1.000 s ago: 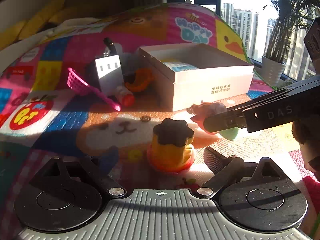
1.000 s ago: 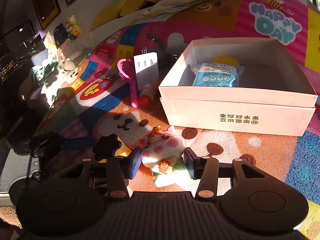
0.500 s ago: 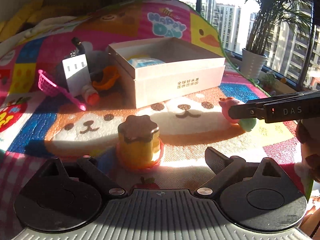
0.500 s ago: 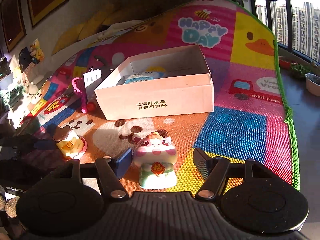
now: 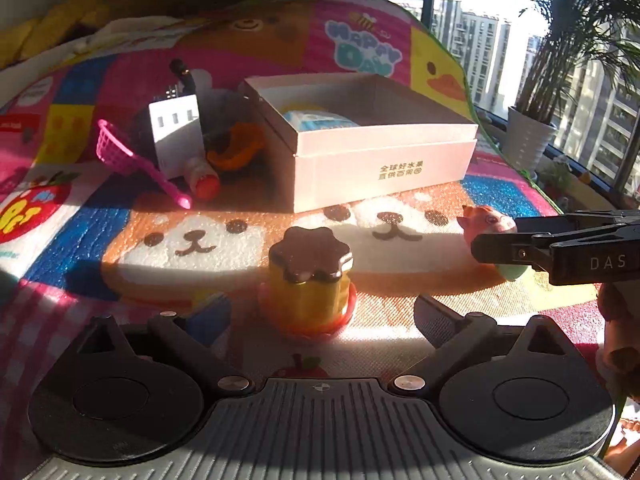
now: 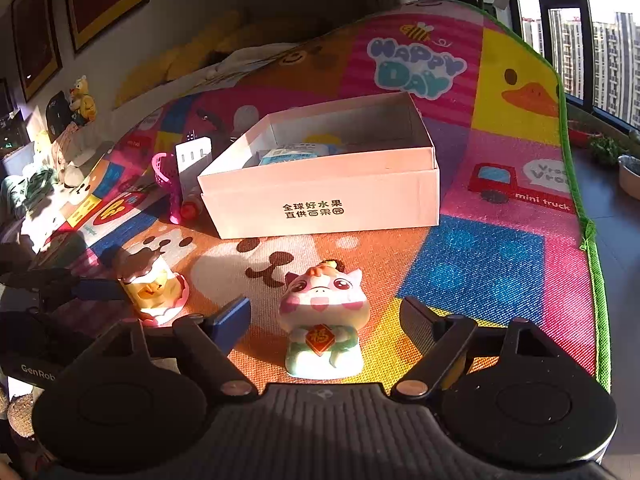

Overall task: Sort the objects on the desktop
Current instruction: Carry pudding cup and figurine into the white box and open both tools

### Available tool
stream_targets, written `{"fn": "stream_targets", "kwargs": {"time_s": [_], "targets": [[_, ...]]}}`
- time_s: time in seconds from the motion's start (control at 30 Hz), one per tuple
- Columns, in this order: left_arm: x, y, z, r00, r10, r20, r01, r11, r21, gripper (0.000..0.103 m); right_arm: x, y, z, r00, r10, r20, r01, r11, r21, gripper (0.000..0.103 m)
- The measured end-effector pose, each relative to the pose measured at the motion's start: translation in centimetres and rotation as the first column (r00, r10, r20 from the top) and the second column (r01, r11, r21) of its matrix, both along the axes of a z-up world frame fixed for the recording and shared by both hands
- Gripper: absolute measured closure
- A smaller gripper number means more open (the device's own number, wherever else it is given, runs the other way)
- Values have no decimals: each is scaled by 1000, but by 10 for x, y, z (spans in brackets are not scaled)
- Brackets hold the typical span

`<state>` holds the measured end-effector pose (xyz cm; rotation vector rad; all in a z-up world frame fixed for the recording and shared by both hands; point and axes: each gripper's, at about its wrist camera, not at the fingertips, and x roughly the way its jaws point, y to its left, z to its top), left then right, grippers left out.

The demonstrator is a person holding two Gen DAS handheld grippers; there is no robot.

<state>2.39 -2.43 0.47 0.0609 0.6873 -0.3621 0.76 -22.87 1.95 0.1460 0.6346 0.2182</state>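
1. Left gripper (image 5: 320,316), jaws wide apart, flanking an upright yellow toy cup (image 5: 308,284) without contact.
2. White box (image 5: 384,156) lies beyond it.
3. Right gripper (image 5: 560,248) reaches in at right, beside a pig figurine (image 5: 486,222).

Left wrist view low over mat (image 5: 400,320), facing box (image 5: 384,160) closely, right wrist view alongside, both sharing box, mat

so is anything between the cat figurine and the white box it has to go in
Nothing visible. The cat figurine stands upright on the mat between the right gripper's fingers, whose jaws have just been opening, pads clear of it. Only bare mat lies between it and the white box, whose top is open.
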Motion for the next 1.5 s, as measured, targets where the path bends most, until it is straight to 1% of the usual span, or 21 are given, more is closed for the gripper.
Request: {"fn": "stream_targets", "kwargs": {"time_s": [0.07,0.1,0.13,0.2,0.3,0.33,0.43,0.63,0.67,0.7,0.73,0.77,0.8,0.83,0.93,1.1,1.23,1.37,1.5], "targets": [[1,3,4,999,28,16,-28,1000,1,3,1,-3,-1,1000,-9,-3,9,1000,17,19],[2,2,5,999,31,22,-31,999,7,6,1,-3,-1,1000,-13,-4,13,1000,22,19],[3,1,6,999,30,25,-30,999,13,14,1,-4,-1,1000,-17,-5,17,1000,26,18],[4,-4,6,1000,10,17,-10,1000,23,22,1,-4,-1,1000,-15,-5,15,1000,27,18],[6,-13,1,1000,1,13,-2,998,59,23,1,-4,-1,1000,-16,-6,16,1000,25,17],[6,-15,-1,1000,0,11,-1,997,72,24,1,-3,-2,1000,-17,-7,18,1000,23,17],[6,-17,-3,1000,1,17,-3,996,86,24,2,-2,-2,1000,-13,-12,13,1000,15,16],[3,-15,-3,999,11,30,-14,996,87,35,3,10,-2,999,29,-20,-30,999,-37,15],[4,-15,-2,999,14,31,-17,996,88,36,5,12,-2,999,41,-25,-42,998,-45,17],[4,-15,-2,999,16,32,-19,996,88,40,6,14,-2,998,50,-31,-52,997,-53,20],[4,-14,-1,999,18,33,-21,996,89,42,7,15,-3,998,56,-37,-58,996,-60,32],[3,-14,-1,999,17,29,-20,996,90,42,7,18,-2,998,51,-31,-54,995,-86,42],[2,-15,0,999,15,29,-17,996,93,42,7,21,-2,998,52,-30,-54,993,-105,50],[1,-15,1,1000,9,29,-12,995,97,42,7,22,-1,998,55,-34,-59,992,-115,54],[-13,-18,8,998,-26,56,20,994,110,42,0,23,5,997,59,-44,-63,992,-108,54],[-37,-22,28,991,-71,116,57,991,123,42,-27,24,28,997,75,25,-70,983,-170,54],[-54,-28,50,977,-103,188,79,988,129,42,-46,17,55,993,71,93,-53,982,-180,54],[-67,-39,74,952,-145,271,107,983,151,42,-62,10,81,985,61,161,-33,984,-173,54],[-68,-50,96,922,-167,350,105,976,189,42,-71,5,99,972,43,231,0,983,-183,54]]}}
